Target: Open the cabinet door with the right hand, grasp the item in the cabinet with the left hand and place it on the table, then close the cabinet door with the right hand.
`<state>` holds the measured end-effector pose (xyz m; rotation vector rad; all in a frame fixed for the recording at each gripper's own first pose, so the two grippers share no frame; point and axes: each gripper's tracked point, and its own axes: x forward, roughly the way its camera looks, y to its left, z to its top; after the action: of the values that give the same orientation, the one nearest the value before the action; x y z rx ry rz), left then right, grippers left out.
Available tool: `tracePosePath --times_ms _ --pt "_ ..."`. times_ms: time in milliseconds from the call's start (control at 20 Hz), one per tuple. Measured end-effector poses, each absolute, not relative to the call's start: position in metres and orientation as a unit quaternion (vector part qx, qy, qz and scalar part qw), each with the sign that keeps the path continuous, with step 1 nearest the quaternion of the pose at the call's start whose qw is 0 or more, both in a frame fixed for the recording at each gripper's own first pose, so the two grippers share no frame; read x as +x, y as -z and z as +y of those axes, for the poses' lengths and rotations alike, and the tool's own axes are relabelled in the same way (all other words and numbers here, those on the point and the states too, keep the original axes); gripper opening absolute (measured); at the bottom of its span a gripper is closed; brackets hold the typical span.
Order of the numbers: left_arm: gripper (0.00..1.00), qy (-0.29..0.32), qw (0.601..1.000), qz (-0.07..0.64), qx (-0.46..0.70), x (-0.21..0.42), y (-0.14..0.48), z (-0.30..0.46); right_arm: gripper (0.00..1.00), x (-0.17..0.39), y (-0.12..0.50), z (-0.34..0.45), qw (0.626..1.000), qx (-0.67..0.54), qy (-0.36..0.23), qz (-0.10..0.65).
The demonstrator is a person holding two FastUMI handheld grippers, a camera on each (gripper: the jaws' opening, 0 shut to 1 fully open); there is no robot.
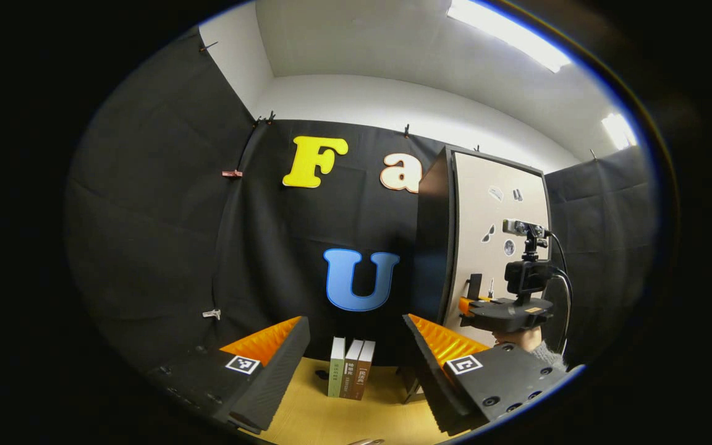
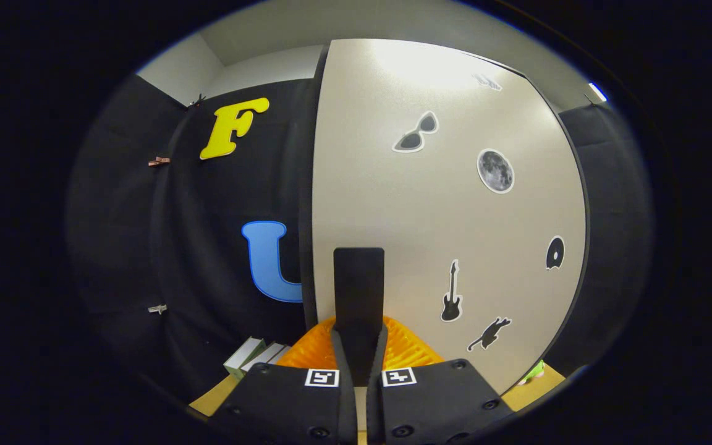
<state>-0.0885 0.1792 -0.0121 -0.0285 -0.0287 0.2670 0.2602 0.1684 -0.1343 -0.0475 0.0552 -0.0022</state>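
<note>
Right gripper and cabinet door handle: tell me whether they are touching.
Touching. In the right gripper view, the right gripper has both fingers closed against the handle on the cabinet door.

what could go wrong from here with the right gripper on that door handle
The right gripper is shut on the narrow black handle low on the cabinet door; a pull off the hinge arc might slip it off. The left gripper waits open close by the cabinet, so the swinging door could strike it. The books stand upright on the table and could get toppled.
</note>
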Motion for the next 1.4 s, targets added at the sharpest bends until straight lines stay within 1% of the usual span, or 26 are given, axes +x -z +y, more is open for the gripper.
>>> tracePosePath --times_ms 100,300,450,600,700,750,800,850,950,1000,1050,1250,1400 --pt "0.93 -0.132 0.991 -0.024 -0.012 -0.09 0.008 0.174 0.1 0.254 0.133 0.169 0.999 -0.02 -0.013 0.029" --pt "0.94 -0.135 0.991 -0.015 0.007 -0.1 0.015 0.16 0.1 0.238 0.125 0.17 0.999 -0.015 -0.036 0.03" --pt "0.94 -0.111 0.993 -0.023 -0.013 -0.092 0.011 0.14 0.1 0.22 0.117 0.173 0.997 -0.009 -0.06 0.037" --pt "0.94 -0.1 0.995 -0.015 0.017 -0.086 0.012 0.123 0.1 0.208 0.116 0.169 0.996 -0.009 -0.075 0.045" --pt "0.93 -0.08 0.996 -0.018 0.025 -0.08 0.01 0.105 0.1 0.199 0.114 0.164 0.996 -0.01 -0.082 0.046" --pt "0.93 -0.065 0.997 -0.018 0.024 -0.076 0.01 0.093 0.1 0.194 0.114 0.162 0.995 -0.008 -0.082 0.048" --pt "0.96 -0.047 0.998 -0.016 0.025 -0.072 0.01 0.082 0.1 0.189 0.113 0.159 0.995 -0.01 -0.082 0.049" --pt "0.94 -0.034 0.999 -0.018 0.025 -0.069 0.009 0.071 0.1 0.184 0.112 0.156 0.995 -0.013 -0.08 0.049" --pt "0.93 -0.011 0.999 -0.023 0.02 -0.063 0.008 0.054 0.1 0.175 0.11 0.149 0.996 -0.013 -0.076 0.048" --pt "0.91 0.0 1.0 -0.023 0.016 -0.058 0.009 0.046 0.1 0.17 0.11 0.146 0.996 -0.011 -0.074 0.05" --pt "0.94 0.012 1.0 -0.021 0.015 -0.056 0.011 0.037 0.1 0.165 0.109 0.143 0.996 -0.01 -0.072 0.049" --pt "0.93 0.051 0.998 -0.019 0.023 -0.046 0.016 0.012 0.1 0.152 0.106 0.128 0.997 -0.015 -0.059 0.052" --pt "0.93 0.077 0.996 -0.021 0.025 -0.04 0.017 -0.004 0.1 0.143 0.104 0.114 0.998 -0.016 -0.035 0.049"
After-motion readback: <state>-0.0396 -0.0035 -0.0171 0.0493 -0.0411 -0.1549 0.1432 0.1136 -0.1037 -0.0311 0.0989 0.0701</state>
